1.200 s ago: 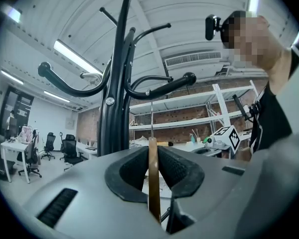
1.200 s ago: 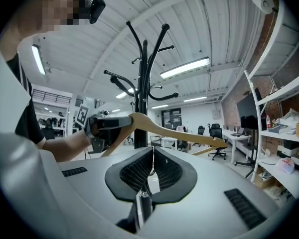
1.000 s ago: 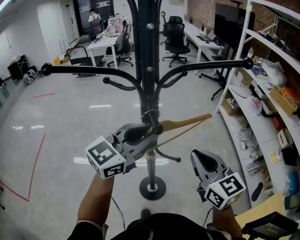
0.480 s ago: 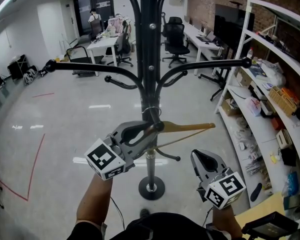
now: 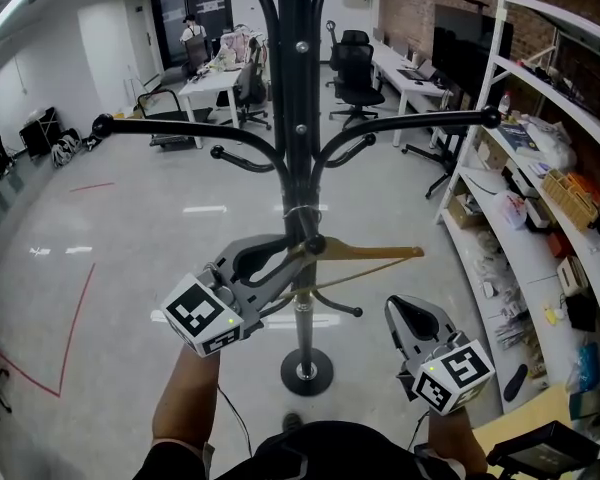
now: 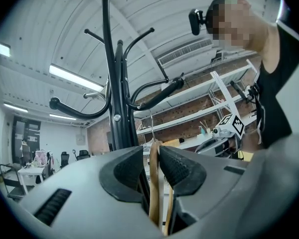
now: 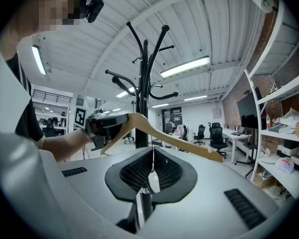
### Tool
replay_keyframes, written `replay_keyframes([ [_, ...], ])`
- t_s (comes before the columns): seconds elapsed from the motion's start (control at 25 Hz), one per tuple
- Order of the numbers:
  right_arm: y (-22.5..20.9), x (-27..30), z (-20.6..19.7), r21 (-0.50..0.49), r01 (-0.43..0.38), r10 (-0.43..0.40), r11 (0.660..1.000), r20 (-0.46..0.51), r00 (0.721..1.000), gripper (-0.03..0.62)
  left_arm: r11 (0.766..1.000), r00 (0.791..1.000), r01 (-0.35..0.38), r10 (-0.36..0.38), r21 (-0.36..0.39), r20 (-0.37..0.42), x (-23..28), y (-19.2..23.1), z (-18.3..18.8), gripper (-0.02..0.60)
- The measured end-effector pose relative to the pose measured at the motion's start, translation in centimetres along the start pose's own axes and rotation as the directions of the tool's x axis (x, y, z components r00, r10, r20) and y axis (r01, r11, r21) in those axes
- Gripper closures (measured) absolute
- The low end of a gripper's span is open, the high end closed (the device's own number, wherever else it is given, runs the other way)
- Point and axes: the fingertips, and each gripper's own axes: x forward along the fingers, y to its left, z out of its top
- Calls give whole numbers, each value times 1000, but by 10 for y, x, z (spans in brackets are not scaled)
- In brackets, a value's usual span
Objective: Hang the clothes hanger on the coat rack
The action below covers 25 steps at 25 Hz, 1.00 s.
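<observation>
The light wooden clothes hanger with a metal hook (image 5: 365,254) is gripped by one arm, near its neck, between the narrowly parted pads of the left gripper (image 5: 298,256). It is held roughly level against the pole of the tall black metal coat rack (image 5: 300,118), below the curved arms (whether the hook rests on anything cannot be told). Its free end is pointed towards the white shelving unit (image 5: 472,248). The right gripper (image 5: 412,320) is seen lower, apart from the hanger, its jaws pressed together with nothing between them.
</observation>
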Motion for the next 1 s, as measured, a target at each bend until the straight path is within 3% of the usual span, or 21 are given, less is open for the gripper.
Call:
replay_keyframes([
  [0.48,0,-12,-1,14,-51,51,999,22,998,585,990,990,-139,138,16,6,-27,8,19,494],
  [0.68,-2,-25,-7,17,-92,91,996,36,995,585,983,983,-176,172,58,67,-60,-19,39,494],
  [0.84,2,-36,-9,20,-125,124,992,42,991,585,961,963,-268,265,66,48,-87,-37,45,494],
  [1.0,6,-48,-11,19,-152,151,988,50,987,585,928,926,-369,371,-46,69,-115,-56,42,495],
])
